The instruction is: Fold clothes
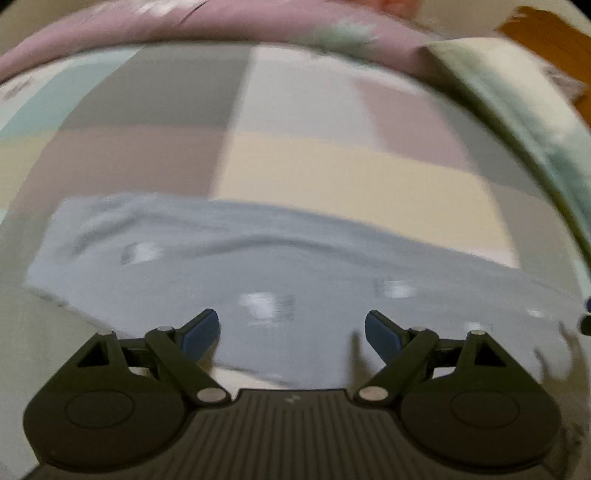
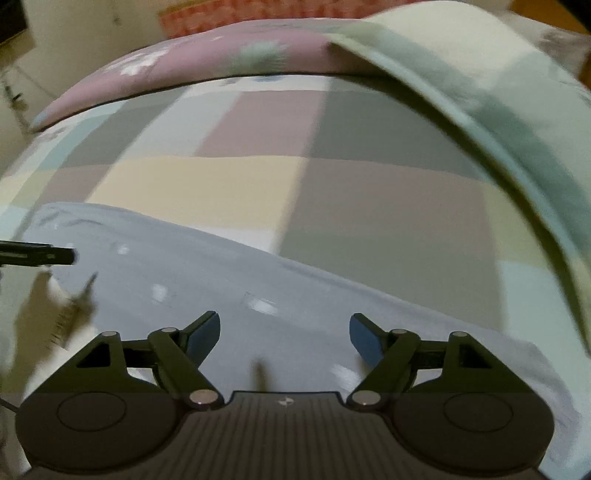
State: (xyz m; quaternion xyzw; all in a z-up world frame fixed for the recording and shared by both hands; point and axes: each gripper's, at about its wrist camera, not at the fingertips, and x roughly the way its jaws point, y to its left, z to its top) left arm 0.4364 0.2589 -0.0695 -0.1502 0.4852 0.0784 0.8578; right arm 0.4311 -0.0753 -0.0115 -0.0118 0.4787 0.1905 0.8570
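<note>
At the bottom of each wrist view, the left gripper (image 1: 291, 334) and right gripper (image 2: 284, 334) both stood with jaws wide apart and nothing between the blue pads, tilted steeply down over a pale grey garment (image 1: 258, 266). That garment lay as a broad band across the lower half of both frames, spread on a bed's checked sheet (image 2: 236, 184), with a pink quilt (image 1: 229, 22) along the top. Judging by its flat, layered look, one fold seemed laid down and released; further folds likely remained. Blur hid any finer detail.
</note>
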